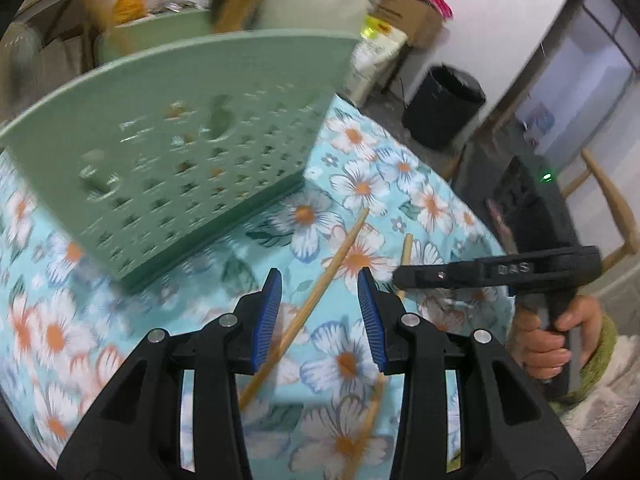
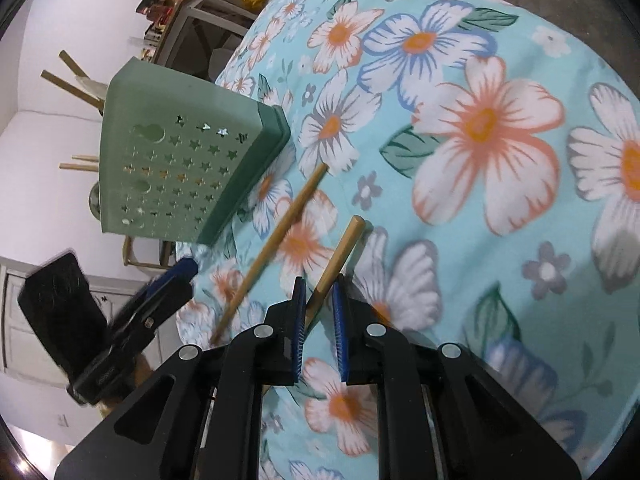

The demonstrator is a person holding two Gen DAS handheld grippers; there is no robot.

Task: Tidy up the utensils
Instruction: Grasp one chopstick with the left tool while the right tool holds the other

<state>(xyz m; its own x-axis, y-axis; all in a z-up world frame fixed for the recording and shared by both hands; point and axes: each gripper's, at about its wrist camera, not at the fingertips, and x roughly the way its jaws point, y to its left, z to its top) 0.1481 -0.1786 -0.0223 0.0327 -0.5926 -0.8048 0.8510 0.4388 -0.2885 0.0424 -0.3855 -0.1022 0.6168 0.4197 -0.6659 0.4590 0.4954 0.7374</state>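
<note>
A pale green perforated utensil holder [image 1: 180, 152] [image 2: 180, 160] stands on the floral tablecloth [image 1: 400, 168], with several chopsticks poking out of its top in the right wrist view. Two wooden chopsticks lie in front of it. My right gripper [image 2: 319, 282] [image 1: 400, 278] is shut on the right-hand chopstick [image 2: 340, 252] [image 1: 407, 248], gripping it near its middle. The other chopstick [image 2: 276, 240] [image 1: 344, 248] lies loose on the cloth. My left gripper [image 1: 319, 280] [image 2: 182, 272] hovers open over it, and the stick shows between the pads without touching them.
A person's hand [image 1: 552, 340] holds the right gripper's handle at the table's right edge. Beyond that edge are a black bin [image 1: 444, 104], a cardboard box [image 1: 404, 16] and a wooden chair [image 1: 612, 208]. Flowered cloth [image 2: 480, 140] stretches bare to the right of the chopsticks.
</note>
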